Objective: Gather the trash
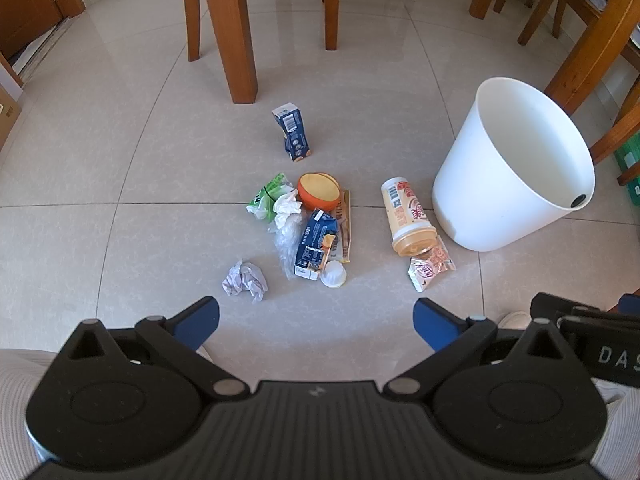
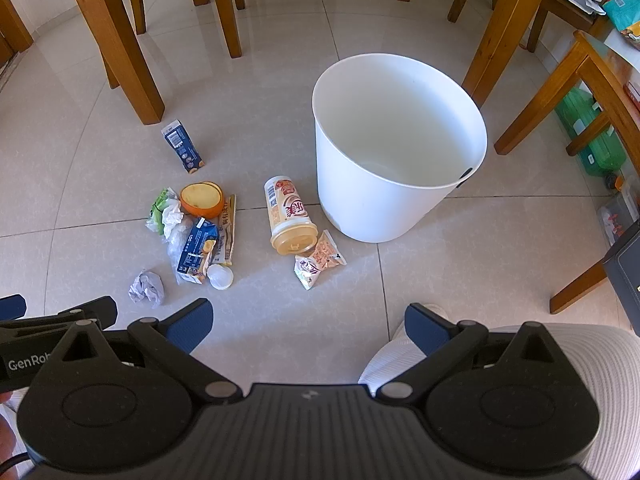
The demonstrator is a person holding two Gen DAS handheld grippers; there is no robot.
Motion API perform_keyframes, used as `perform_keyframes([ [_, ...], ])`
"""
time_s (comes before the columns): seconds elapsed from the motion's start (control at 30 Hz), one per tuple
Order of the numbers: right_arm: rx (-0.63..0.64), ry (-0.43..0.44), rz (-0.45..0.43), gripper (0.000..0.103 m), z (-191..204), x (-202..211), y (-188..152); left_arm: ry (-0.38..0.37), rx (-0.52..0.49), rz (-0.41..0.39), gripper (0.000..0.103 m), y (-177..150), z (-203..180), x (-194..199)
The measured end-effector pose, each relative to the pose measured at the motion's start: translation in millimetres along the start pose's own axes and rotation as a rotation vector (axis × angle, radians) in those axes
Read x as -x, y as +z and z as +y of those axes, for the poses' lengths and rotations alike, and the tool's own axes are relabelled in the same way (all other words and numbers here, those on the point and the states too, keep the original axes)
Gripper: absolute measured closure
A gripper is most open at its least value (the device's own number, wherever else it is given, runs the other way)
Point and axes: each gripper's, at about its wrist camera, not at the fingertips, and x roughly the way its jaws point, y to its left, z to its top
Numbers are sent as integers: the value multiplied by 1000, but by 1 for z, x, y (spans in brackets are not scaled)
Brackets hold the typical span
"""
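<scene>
Left wrist view: your left tongs (image 1: 316, 322) gape wide, empty, above the floor (image 1: 120, 168). Crumpled paper (image 1: 245, 281) lies nearest; light, soft, pinch anywhere. Carton (image 1: 314, 245) stiff; grip its flat sides.

Right wrist view: your right tongs (image 2: 306, 322) released too. Cup (image 2: 289, 216) lies beside the bin (image 2: 360, 200); slippery, squeeze mid-body.

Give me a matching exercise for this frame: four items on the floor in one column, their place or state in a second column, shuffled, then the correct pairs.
Items
1. white bin
2. blue carton
3. drink cup
4. crumpled paper

States
A. lying on its side next to the bin
B. standing alone, nearest the table leg
C. upright with nothing visible inside
D. loose on the tiles, closest to the left tool

Pairs: 1-C, 2-B, 3-A, 4-D
</scene>
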Motion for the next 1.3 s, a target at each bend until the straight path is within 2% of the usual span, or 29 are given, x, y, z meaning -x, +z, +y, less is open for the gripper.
perform_keyframes([
  [1.3,-1,11,-13,0,-1,4,2,-6,-12,-4,1,3,-3,0],
])
